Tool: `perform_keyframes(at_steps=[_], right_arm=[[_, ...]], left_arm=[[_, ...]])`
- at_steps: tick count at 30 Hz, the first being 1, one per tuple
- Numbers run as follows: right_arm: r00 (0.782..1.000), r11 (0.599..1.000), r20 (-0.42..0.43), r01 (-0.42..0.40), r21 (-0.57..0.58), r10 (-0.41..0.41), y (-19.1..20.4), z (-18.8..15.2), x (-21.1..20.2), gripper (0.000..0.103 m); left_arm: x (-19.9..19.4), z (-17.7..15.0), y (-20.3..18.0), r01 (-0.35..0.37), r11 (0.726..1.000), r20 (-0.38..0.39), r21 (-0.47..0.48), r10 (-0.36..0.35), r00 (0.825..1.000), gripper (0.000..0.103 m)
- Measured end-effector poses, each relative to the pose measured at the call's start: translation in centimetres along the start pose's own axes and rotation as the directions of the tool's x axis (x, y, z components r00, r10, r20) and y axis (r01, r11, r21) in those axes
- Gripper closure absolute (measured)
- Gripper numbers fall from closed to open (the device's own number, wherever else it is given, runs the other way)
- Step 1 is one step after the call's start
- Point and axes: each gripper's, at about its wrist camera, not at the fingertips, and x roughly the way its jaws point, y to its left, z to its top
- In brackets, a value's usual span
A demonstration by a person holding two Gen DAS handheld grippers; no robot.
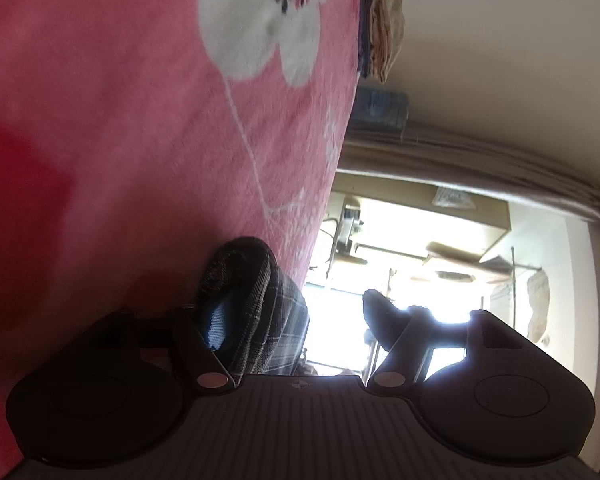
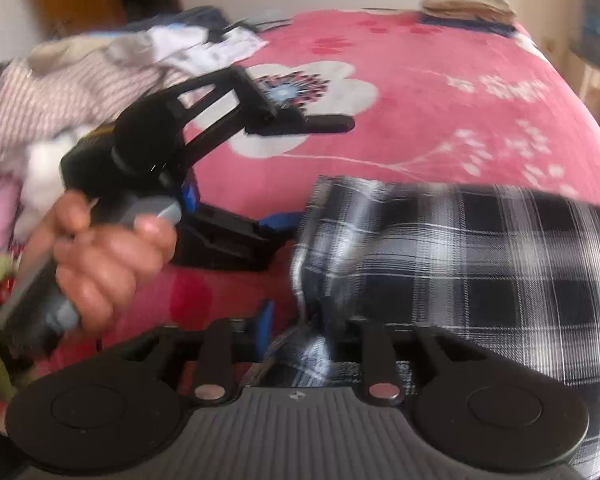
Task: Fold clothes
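We are looking at the plaid garment (image 2: 460,264) lying on the pink flowered blanket (image 2: 440,92), spreading toward four o'clock in the right wrist view, where blur is smearing its edges. Our right gripper (image 2: 296,344) is standing partly open, a bunched corner lying between its fingers; whether they are pressing it is hard to tell. At nine o'clock a hand (image 2: 104,256) is holding our left gripper (image 2: 300,172), jaws wide apart, cloth beside one finger.
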Motion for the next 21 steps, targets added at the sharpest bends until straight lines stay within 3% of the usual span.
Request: perform_keyframes(at_steps=[3,10,17,19,21], right_arm=[[1.000,0.999,-0.009,-0.008,-0.041,0.007,1.0,-0.6,-0.7,0.047],[0.999,0.998,-0.006,-0.039,-0.050,0.038,1.6,-3.5,-4.7,0.030],[0.999,0.999,0.037,-0.028,0.025,0.027,1.2,-7.3,-10.4,0.029],[0.998,0.997,0.067,-0.008,0.078,0.003,0.5,-8.4,-12.1,0.032],[0.996,0.990,0.085,0.024,0.142,-0.036,-0.6,-9.1,-13.4,0.039]], left_arm=[[-1.3,-0.1,-0.1,-0.007,1.000,0.028,0.008,0.007,1.000,0.027],[-4.4,-2.4,-1.5,-0.044,0.996,0.049,0.084,0.040,0.998,0.010],[-6.7,-7.1,-2.8,-0.109,0.959,-0.015,0.262,0.117,0.993,0.014],[-6.4,-8.5,-3.2,-0.107,0.940,-0.054,0.323,0.131,0.990,0.023],[-5.6,-9.9,-3.6,-0.116,0.915,-0.090,0.388,0.162,0.983,0.023]])
